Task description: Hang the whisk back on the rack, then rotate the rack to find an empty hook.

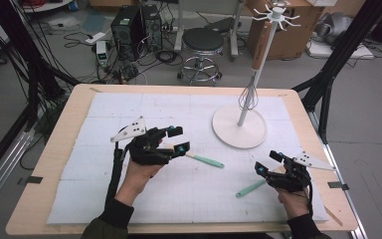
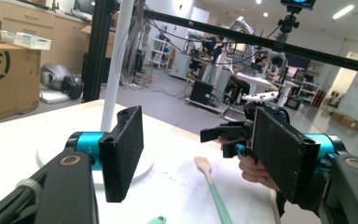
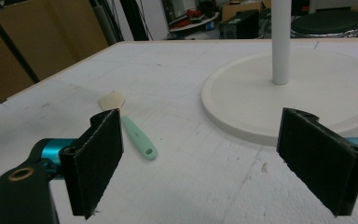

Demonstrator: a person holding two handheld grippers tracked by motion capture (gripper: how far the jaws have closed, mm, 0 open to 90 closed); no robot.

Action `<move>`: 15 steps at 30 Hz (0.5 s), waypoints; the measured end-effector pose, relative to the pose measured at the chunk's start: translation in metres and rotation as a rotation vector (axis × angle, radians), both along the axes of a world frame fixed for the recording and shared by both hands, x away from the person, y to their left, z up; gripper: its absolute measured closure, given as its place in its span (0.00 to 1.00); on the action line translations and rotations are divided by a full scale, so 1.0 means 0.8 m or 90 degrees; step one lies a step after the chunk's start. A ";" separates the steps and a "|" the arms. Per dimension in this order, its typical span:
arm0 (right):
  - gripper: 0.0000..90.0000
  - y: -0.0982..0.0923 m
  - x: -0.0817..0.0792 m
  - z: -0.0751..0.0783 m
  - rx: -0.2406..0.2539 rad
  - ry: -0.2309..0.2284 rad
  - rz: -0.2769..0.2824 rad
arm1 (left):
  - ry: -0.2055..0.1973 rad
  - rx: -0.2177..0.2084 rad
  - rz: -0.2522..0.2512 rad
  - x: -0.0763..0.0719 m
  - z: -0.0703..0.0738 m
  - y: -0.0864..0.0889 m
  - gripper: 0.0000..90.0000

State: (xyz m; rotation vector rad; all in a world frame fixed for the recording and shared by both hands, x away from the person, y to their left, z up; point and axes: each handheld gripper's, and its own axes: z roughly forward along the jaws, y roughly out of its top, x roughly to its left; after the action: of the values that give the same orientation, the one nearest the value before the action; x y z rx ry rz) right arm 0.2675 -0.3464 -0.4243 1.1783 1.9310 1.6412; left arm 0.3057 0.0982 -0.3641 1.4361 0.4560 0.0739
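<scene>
My left gripper (image 1: 178, 139) hovers open over the mat left of centre, with nothing between its pads (image 2: 199, 140). A spatula with a mint handle (image 1: 206, 161) lies just to its right, its wooden head (image 3: 112, 100) pointing toward that gripper. My right gripper (image 1: 268, 162) stays low at the right front, jaws wide apart and empty (image 3: 205, 130). A second mint-handled utensil (image 1: 251, 188) lies by it, its wooden head (image 2: 204, 163) near the right hand. A white stand (image 1: 238, 130) rises behind, and a whisk (image 1: 248, 95) hangs on it.
The white mat (image 1: 104, 149) covers a wooden table (image 1: 54, 164). The stand's round base (image 3: 307, 93) sits close ahead of my right gripper. Beyond the far table edge are a stool (image 1: 201, 50), computer cases and a cardboard box (image 1: 288, 35).
</scene>
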 end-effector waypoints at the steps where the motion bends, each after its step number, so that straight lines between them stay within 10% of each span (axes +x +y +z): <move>1: 0.15 0.000 0.000 0.000 0.000 0.000 -0.001 | -0.001 -0.010 0.001 -0.003 -0.004 0.003 0.39; 15: 0.15 0.001 0.001 0.007 0.015 -0.011 -0.005 | -0.004 0.005 0.058 -0.034 -0.046 0.048 0.37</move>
State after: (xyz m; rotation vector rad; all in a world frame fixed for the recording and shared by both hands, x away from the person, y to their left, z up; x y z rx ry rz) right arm 0.2682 -0.3453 -0.4184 1.1749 1.8994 1.6696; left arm 0.2787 0.1362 -0.4006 1.4220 0.5168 0.1540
